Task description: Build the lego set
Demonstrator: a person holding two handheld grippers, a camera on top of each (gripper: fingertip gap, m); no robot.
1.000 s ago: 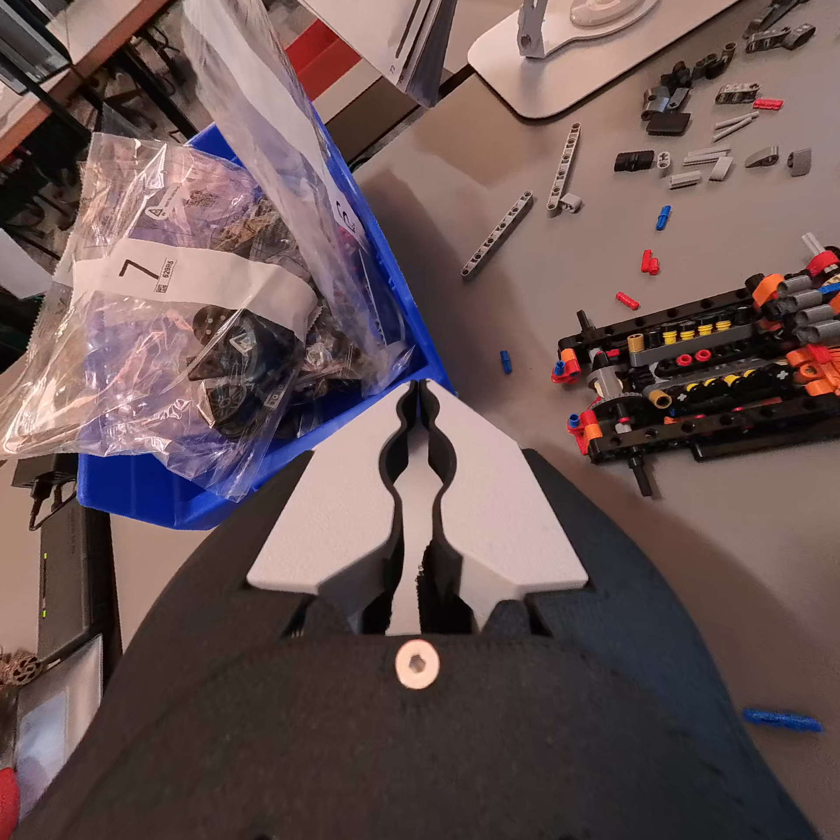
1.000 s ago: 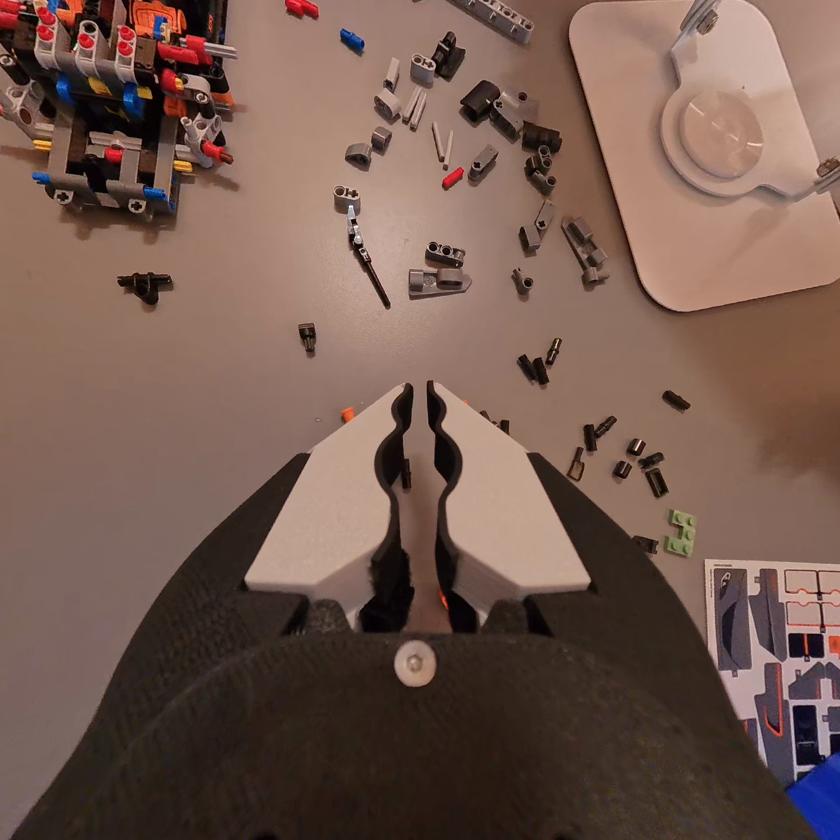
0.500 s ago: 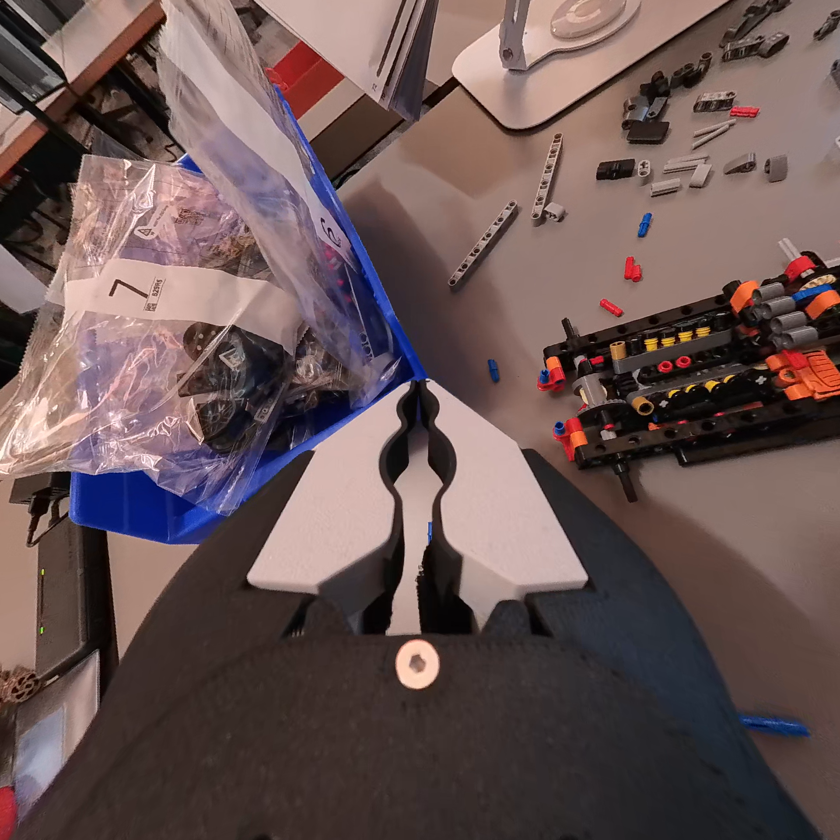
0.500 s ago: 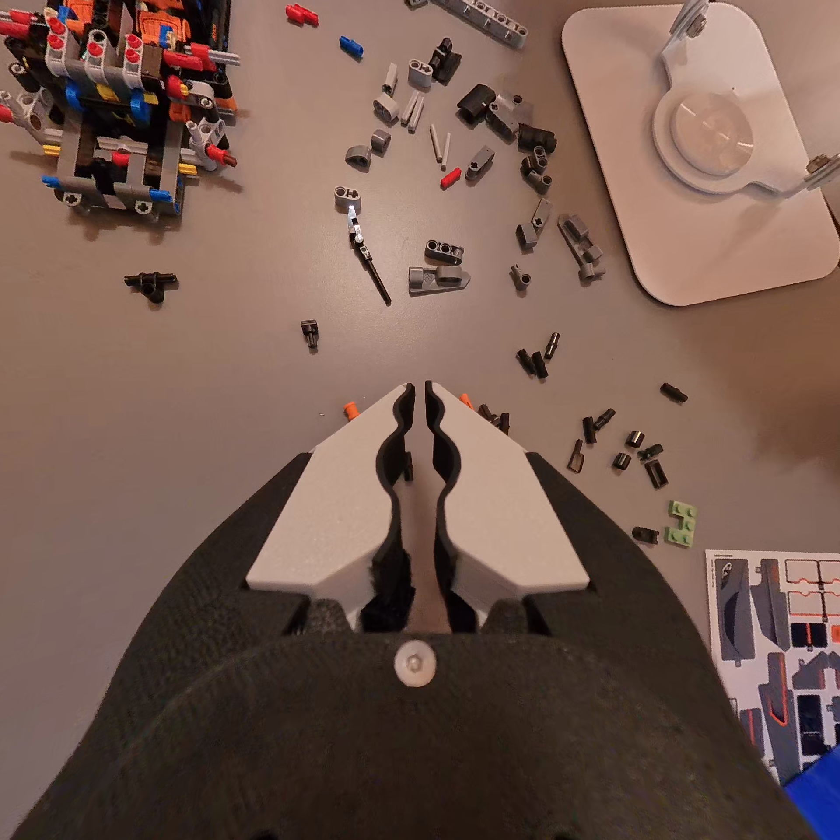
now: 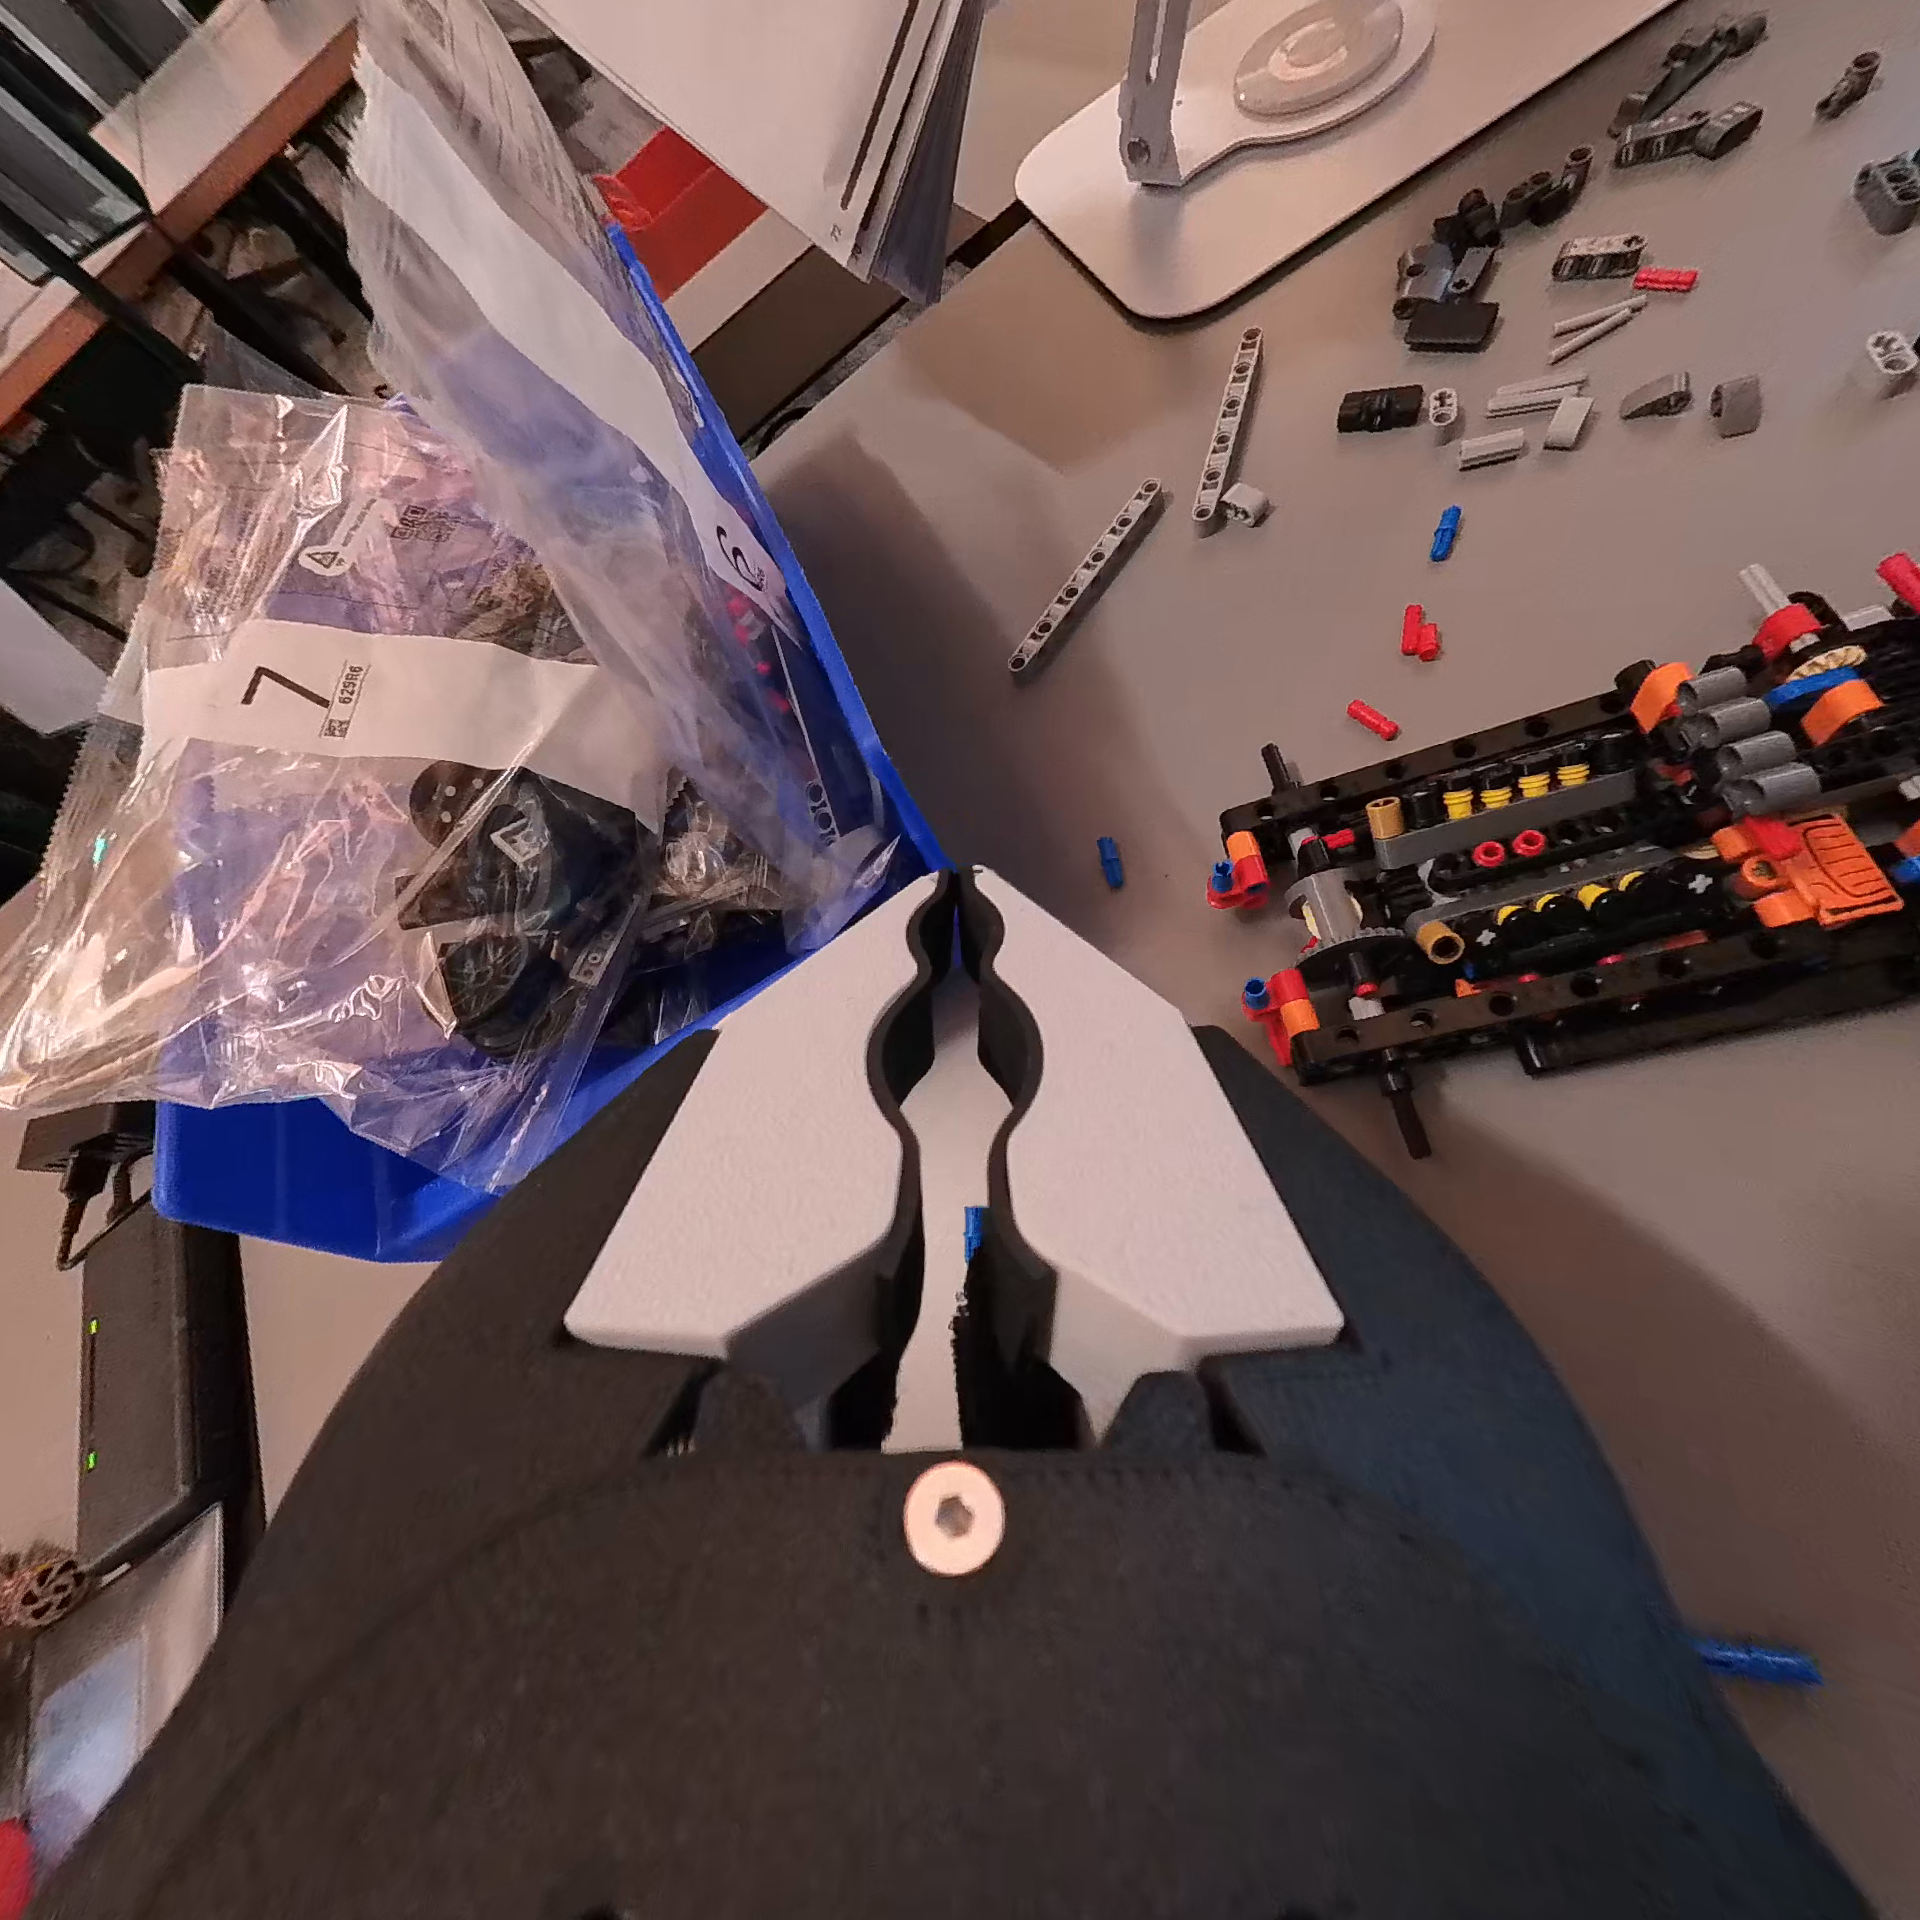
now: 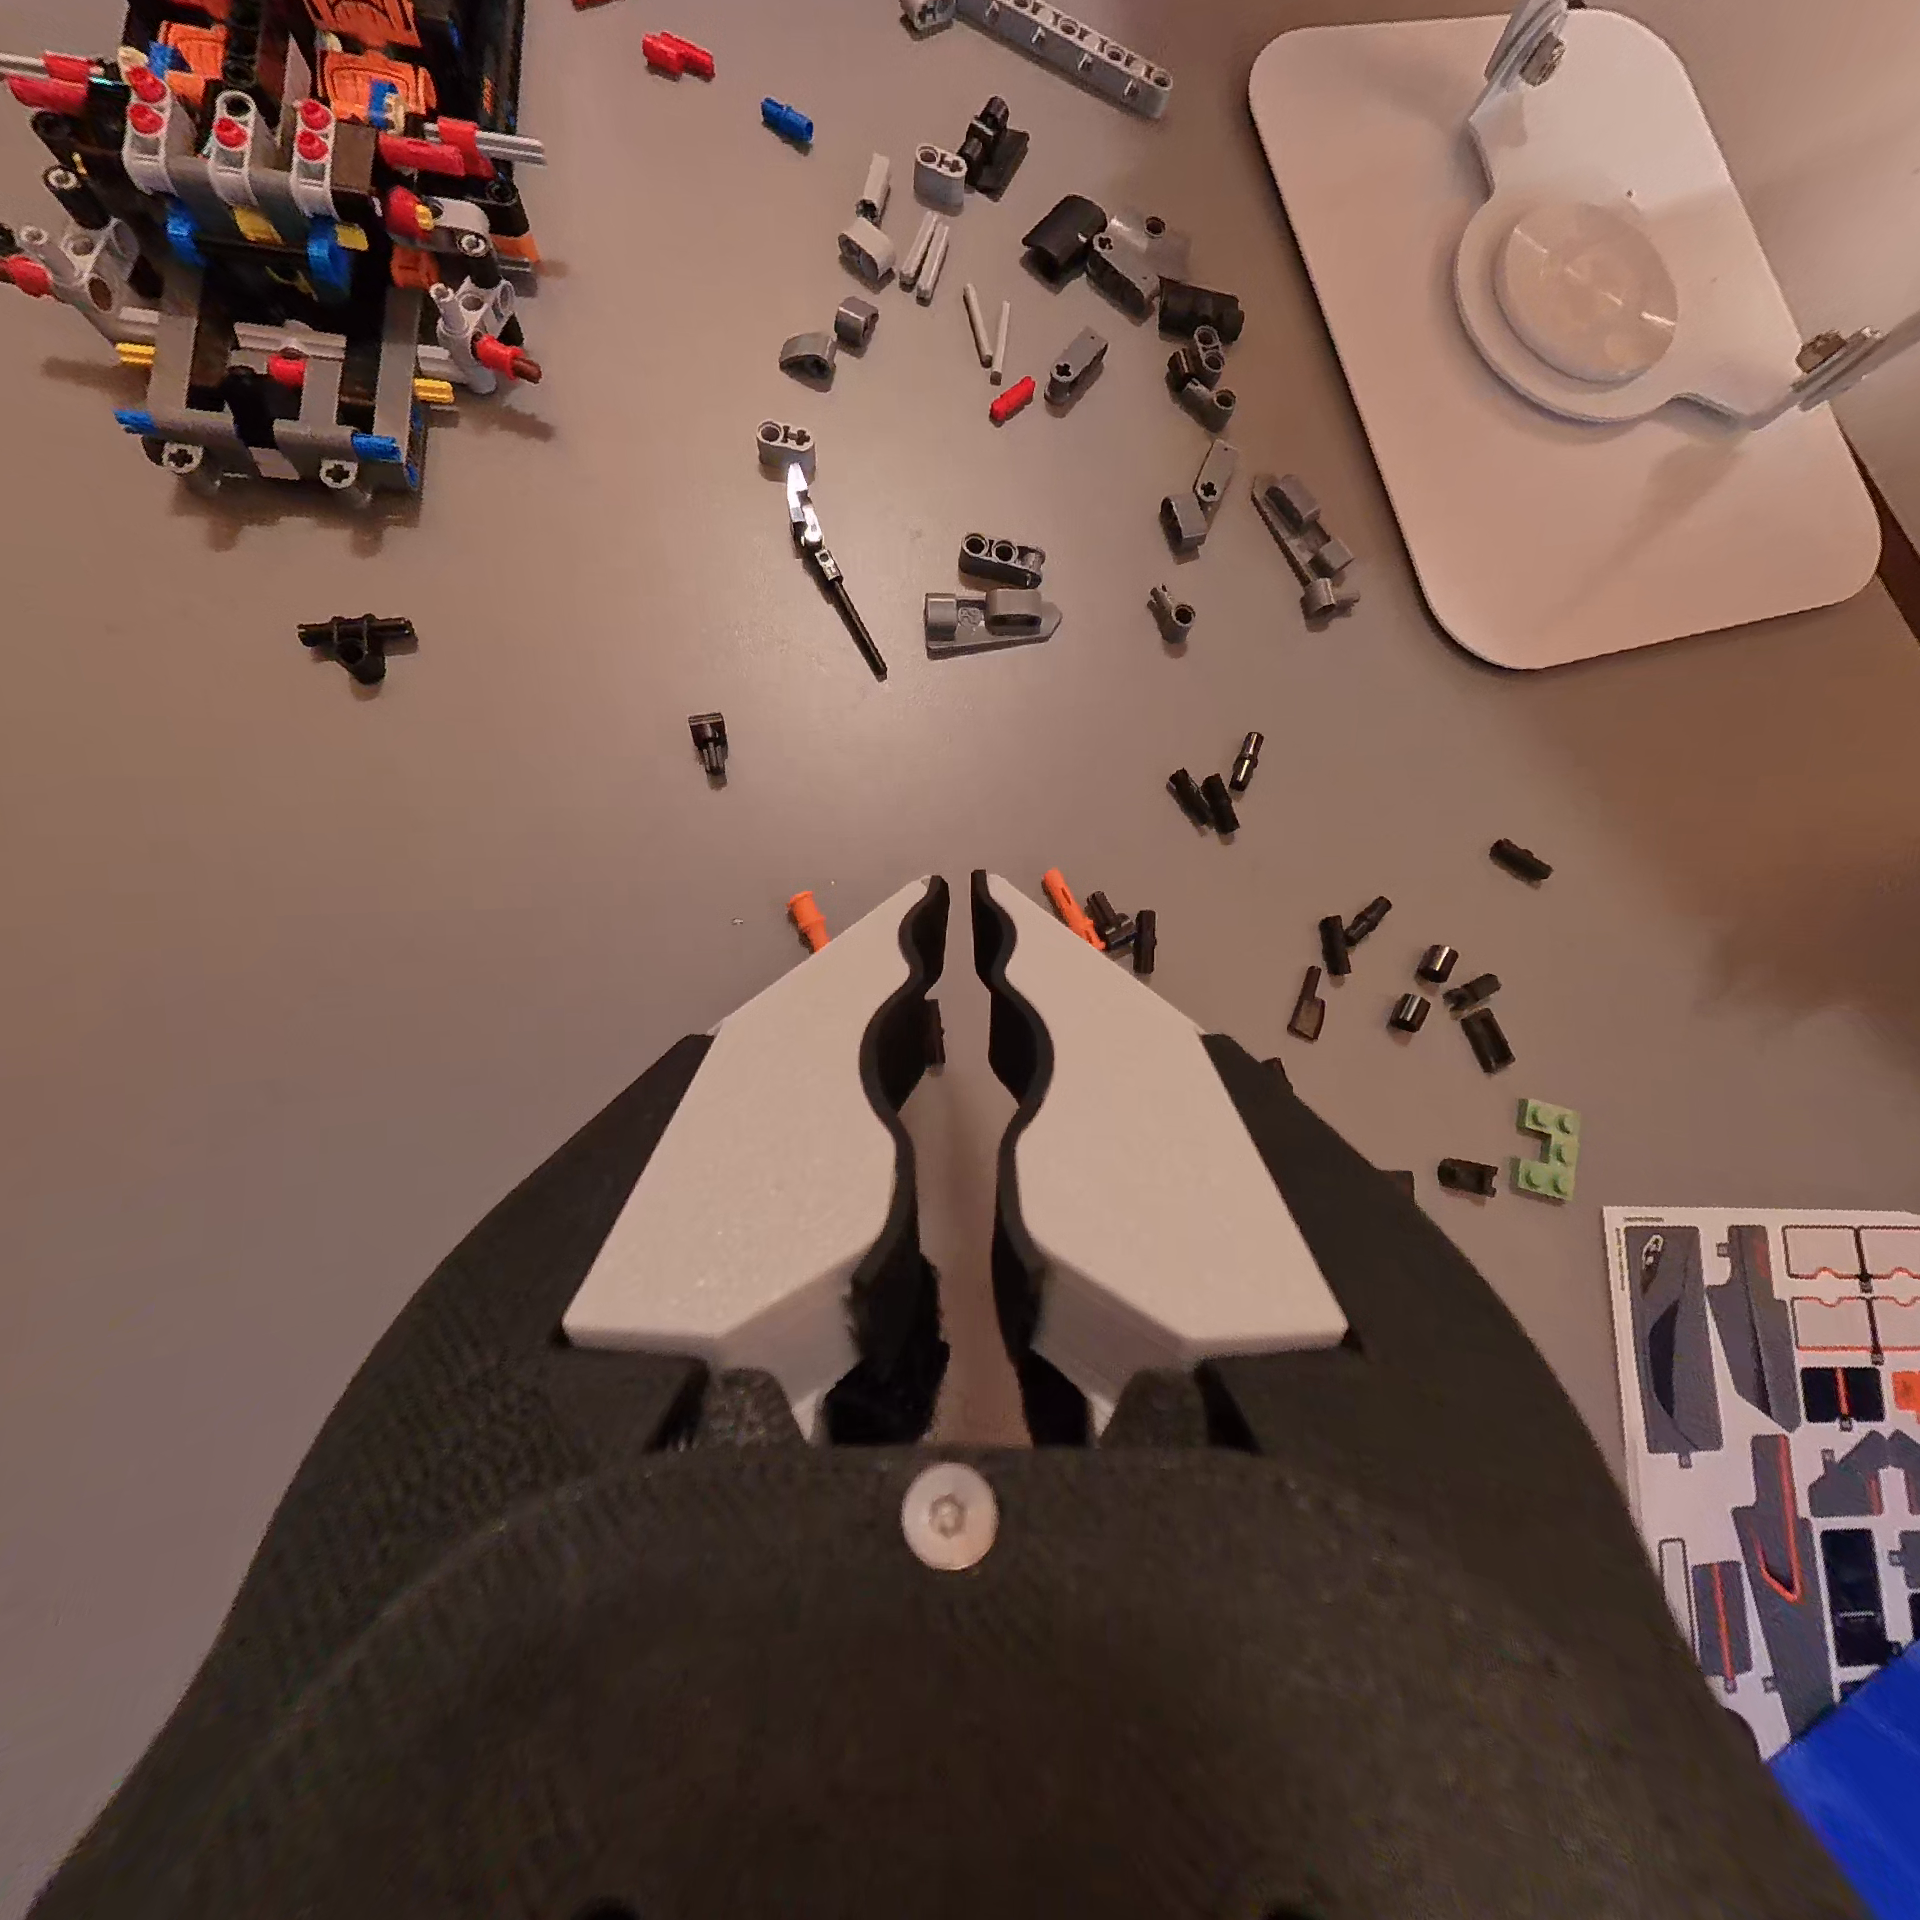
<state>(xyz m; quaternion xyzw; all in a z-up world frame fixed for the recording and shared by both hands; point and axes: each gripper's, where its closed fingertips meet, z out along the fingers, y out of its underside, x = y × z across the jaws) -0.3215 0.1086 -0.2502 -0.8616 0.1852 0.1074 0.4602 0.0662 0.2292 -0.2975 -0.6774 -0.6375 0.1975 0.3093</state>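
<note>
The part-built lego chassis (image 5: pixel 1579 894), black with orange, red and yellow parts, lies on the grey table to the right of my left gripper (image 5: pixel 961 883). The left gripper is shut and empty, its tips over the corner of a blue bin (image 5: pixel 312 1195). A small blue pin (image 5: pixel 974 1226) shows on the table through the finger gap. In the right wrist view the chassis (image 6: pixel 270 260) sits far left. My right gripper (image 6: pixel 959 883) is closed to a thin slit, holds nothing, and hovers over loose black pins (image 6: pixel 1205 800) and orange pins (image 6: pixel 805 920).
The blue bin holds clear bags of parts (image 5: pixel 343 790). A white stand base (image 6: pixel 1558 343) is at the far right; it also shows in the left wrist view (image 5: pixel 1247 177). Grey and black loose parts (image 6: pixel 987 613), a green plate (image 6: pixel 1548 1148) and a sticker sheet (image 6: pixel 1766 1455) lie around. One gripper's finger ends stand about 40 centimetres off the other's. The green plate (image 6: pixel 1548 1148) sits 20 centimetres or so from the ends of my right fingers.
Both grippers drifted only slightly; the table slid a little up in the right view and the bin a little left in the left view. Neither gripper opened or took anything.
</note>
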